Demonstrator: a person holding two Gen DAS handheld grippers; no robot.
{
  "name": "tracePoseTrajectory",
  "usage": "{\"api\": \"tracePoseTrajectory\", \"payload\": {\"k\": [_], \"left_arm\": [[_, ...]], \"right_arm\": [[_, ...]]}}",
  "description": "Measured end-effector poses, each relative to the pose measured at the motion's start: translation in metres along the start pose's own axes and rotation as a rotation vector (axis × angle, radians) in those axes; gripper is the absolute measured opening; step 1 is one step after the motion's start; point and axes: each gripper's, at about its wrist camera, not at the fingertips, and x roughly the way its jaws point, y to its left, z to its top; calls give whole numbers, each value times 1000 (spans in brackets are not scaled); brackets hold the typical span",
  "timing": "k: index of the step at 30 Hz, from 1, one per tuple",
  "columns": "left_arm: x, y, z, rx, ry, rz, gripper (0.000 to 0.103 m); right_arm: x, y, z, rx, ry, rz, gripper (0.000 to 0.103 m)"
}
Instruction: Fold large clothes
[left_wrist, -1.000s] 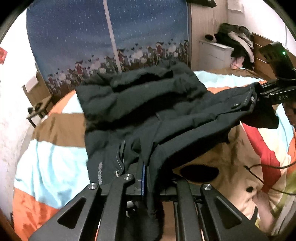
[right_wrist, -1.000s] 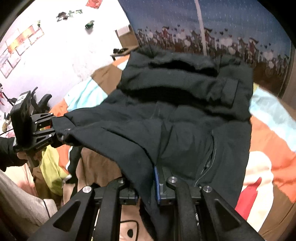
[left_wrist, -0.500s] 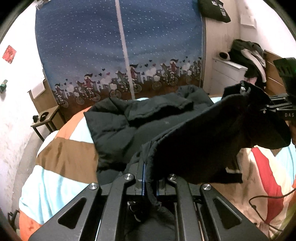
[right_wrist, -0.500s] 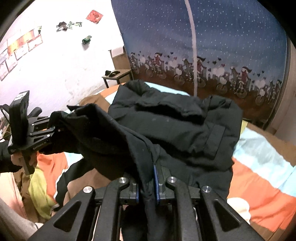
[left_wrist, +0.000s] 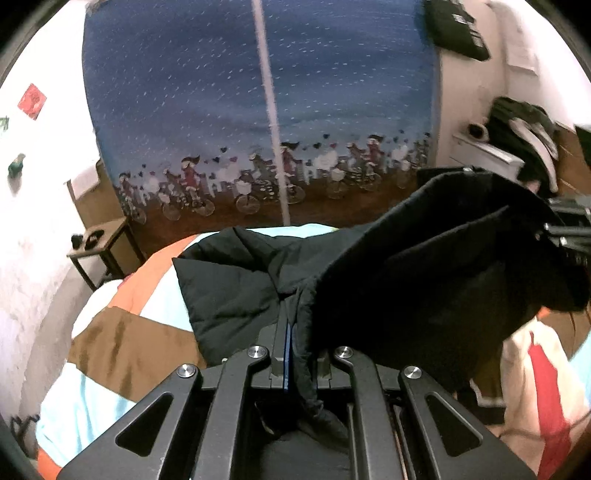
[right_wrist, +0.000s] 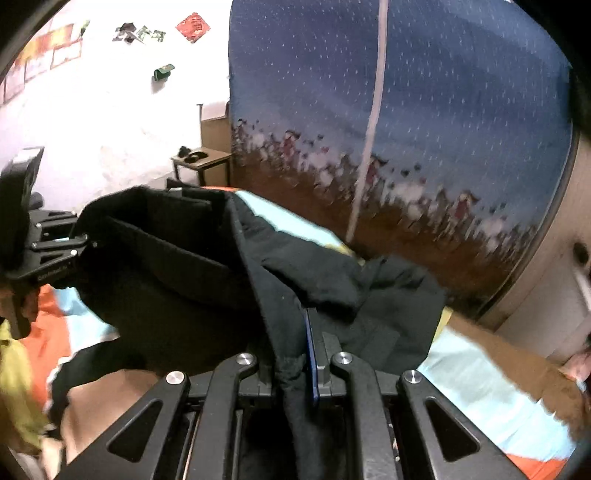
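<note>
Left tool (left_wrist: 295, 332) and right tool (right_wrist: 291, 332) both angled downward, each clamped on an edge of the black padded jacket (left_wrist: 424, 280). Matte, quilted fabric hangs raised between them; rest lies on the striped bedspread (left_wrist: 122, 343).

**Black padded jacket half lifted off the bed**

The large black padded jacket (left_wrist: 236, 291) of matte, quilted fabric lies partly on the striped bedspread, its far part bunched and creased in soft folds. Its near edge is raised clear of the bedding and stretched in a taut, sagging band across the view, pinched at two well-apart points. From the right wrist view the lifted portion (right_wrist: 173, 266) doubles over itself, forming a deep dark fold above the part that rests flat.
</note>
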Motion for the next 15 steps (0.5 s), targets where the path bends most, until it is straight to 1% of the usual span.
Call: {"api": "tracePoseTrajectory", "payload": {"k": [3, 7, 12, 15], "left_arm": [[20, 6, 12, -18, 10, 13, 6], [48, 9, 27, -8, 24, 30, 6], [85, 19, 33, -41, 64, 15, 6], [103, 21, 34, -43, 83, 17, 6]], "right_arm": [[21, -6, 10, 2, -9, -49, 11], [49, -18, 20, 10, -6, -87, 11], [83, -31, 22, 18, 16, -111, 11], [106, -40, 20, 28, 37, -115, 12]]}}
